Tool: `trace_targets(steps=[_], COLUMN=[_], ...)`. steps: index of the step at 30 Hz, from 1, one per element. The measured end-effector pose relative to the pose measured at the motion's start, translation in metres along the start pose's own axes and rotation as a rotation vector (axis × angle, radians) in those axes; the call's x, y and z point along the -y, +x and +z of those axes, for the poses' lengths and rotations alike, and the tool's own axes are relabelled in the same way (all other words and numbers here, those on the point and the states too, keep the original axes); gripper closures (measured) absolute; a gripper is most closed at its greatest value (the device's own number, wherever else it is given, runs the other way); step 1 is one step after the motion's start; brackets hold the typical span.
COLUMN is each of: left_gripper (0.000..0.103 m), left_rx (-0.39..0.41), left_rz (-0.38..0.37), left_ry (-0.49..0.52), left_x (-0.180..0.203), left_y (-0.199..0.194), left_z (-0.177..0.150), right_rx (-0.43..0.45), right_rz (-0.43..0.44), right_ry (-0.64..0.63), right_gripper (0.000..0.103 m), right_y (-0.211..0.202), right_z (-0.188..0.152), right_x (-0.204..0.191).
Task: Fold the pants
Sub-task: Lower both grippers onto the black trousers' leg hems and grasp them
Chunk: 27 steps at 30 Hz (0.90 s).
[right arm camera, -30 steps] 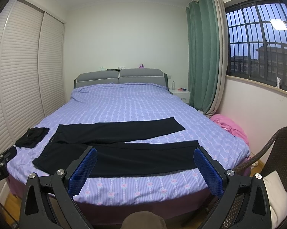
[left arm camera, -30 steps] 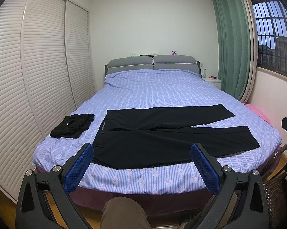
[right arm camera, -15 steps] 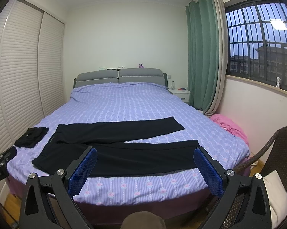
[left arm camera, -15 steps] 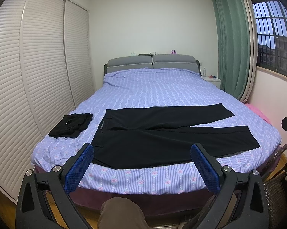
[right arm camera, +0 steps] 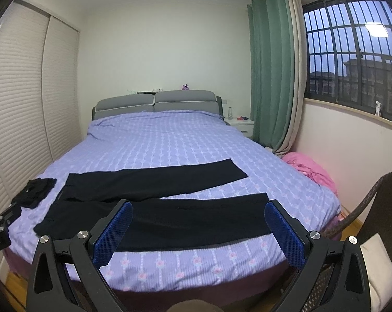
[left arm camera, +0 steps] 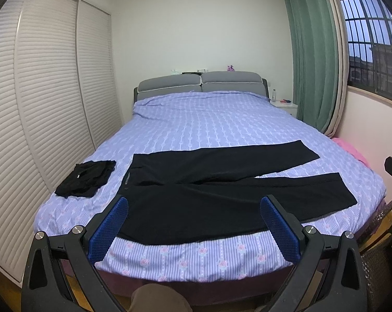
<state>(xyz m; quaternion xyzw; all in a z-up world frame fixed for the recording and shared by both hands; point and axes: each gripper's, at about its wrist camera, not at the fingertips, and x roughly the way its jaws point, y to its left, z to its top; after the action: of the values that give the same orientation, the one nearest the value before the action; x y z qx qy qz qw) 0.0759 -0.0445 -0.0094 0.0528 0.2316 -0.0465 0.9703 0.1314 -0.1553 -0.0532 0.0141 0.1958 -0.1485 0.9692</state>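
Note:
Black pants (left arm camera: pixel 209 195) lie flat on the purple bed (left arm camera: pixel 209 124), waistband at the left, both legs spread toward the right with a gap between the cuffs. They also show in the right wrist view (right arm camera: pixel 157 208). My left gripper (left arm camera: pixel 194 223) is open and empty, held in front of the bed's foot edge, short of the pants. My right gripper (right arm camera: pixel 198 228) is open and empty, also in front of the foot edge, apart from the near leg.
A small folded black garment (left arm camera: pixel 85 179) lies on the bed left of the waistband. White louvred wardrobe doors (left arm camera: pixel 39 117) stand at the left. A pink cloth (right arm camera: pixel 310 169) and a wicker chair (right arm camera: pixel 373 208) are at the right. A nightstand (right arm camera: pixel 240 126) stands by the green curtain.
Both grippers have shifted only slightly; the view drifts a little. The pants have not moved and both grippers stay open.

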Motion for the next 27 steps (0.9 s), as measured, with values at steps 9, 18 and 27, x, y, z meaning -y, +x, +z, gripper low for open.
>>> trace_targets(steps=[9, 18, 27], left_gripper=[0.000, 0.000, 0.000], left_rx=[-0.002, -0.046, -0.160], left_rz=[-0.034, -0.110, -0.157], left_ry=[0.018, 0.004, 0.066], left_x=[0.013, 0.034, 0.066], left_y=[0.053, 0.209, 0.327], left_z=[0.021, 0.038, 0.094], right_rx=[-0.024, -0.049, -0.147], right_rz=[-0.017, -0.064, -0.086], right_ry=[0.031, 0.030, 0.003], right_gripper=[0.000, 0.000, 0.000], right_y=[0.046, 0.166, 0.292], right_z=[0.011, 0.015, 0.043], right_x=[0.001, -0.003, -0.016])
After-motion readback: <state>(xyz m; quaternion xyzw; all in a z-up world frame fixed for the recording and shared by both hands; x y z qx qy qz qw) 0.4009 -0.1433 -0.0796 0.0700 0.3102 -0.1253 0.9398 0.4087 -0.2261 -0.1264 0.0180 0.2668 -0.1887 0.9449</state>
